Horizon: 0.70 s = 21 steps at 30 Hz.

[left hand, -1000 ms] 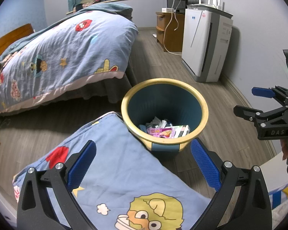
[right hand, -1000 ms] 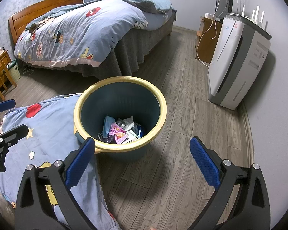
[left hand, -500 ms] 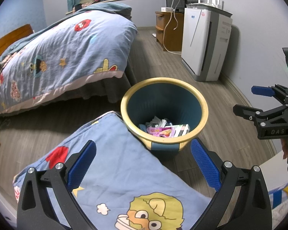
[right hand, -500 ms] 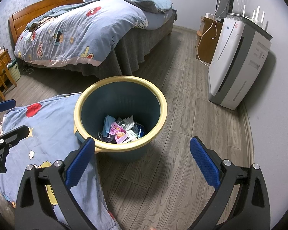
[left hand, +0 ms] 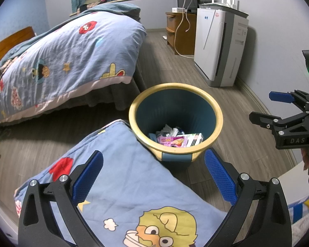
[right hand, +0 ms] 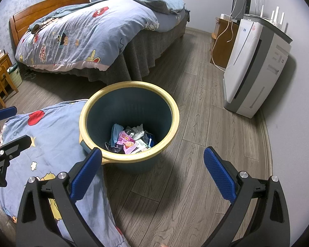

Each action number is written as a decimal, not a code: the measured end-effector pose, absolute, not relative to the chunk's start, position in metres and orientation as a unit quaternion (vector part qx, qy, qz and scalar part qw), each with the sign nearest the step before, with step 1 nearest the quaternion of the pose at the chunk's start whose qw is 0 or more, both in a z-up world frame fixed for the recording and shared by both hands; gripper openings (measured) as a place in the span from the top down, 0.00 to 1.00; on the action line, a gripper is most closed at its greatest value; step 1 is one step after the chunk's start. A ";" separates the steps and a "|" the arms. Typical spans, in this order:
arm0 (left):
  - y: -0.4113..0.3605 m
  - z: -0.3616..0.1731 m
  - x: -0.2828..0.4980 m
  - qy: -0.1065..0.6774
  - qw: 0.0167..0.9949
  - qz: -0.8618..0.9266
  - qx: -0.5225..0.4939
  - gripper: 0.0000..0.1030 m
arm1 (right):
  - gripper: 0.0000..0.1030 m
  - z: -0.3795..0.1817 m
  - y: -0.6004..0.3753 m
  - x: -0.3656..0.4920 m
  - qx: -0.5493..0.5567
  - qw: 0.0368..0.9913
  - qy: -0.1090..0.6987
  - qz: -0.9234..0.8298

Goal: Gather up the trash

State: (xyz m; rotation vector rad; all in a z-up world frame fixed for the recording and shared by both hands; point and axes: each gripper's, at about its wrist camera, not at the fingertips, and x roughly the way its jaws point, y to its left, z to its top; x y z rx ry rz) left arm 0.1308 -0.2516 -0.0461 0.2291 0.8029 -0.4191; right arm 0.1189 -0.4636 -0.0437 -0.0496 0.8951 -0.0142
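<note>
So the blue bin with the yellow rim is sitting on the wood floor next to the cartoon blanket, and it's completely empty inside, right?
Not quite. The blue bin with the yellow rim does sit on the wood floor next to the cartoon blanket, but it is not empty: the right wrist view shows trash at its bottom, including a pink wrapper and crumpled paper.

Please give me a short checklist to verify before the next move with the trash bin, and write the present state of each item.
1. Left gripper jaws open and empty: ok.
2. Right gripper jaws open and empty: ok.
3. Trash bin stands upright on the floor: ok.
4. Trash lies inside the bin, well below the rim: ok.
5. Blanket is apart from the bin: not ok, its edge touches the rim.
6. More trash is left on the floor: cannot tell.
</note>
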 end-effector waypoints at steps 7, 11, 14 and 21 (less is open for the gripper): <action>-0.252 -0.046 0.130 0.386 0.893 -0.203 0.110 0.05 | 0.06 -0.044 -0.463 0.119 -0.024 0.901 0.433 -0.007; -0.252 -0.046 0.130 0.387 0.893 -0.203 0.110 0.05 | 0.06 -0.043 -0.463 0.119 -0.024 0.901 0.433 -0.007; -0.253 -0.046 0.129 0.387 0.893 -0.203 0.110 0.05 | 0.06 -0.043 -0.464 0.119 -0.025 0.901 0.433 -0.007; -0.257 -0.046 0.126 0.389 0.891 -0.207 0.111 0.05 | 0.06 -0.043 -0.464 0.119 -0.026 0.901 0.433 -0.008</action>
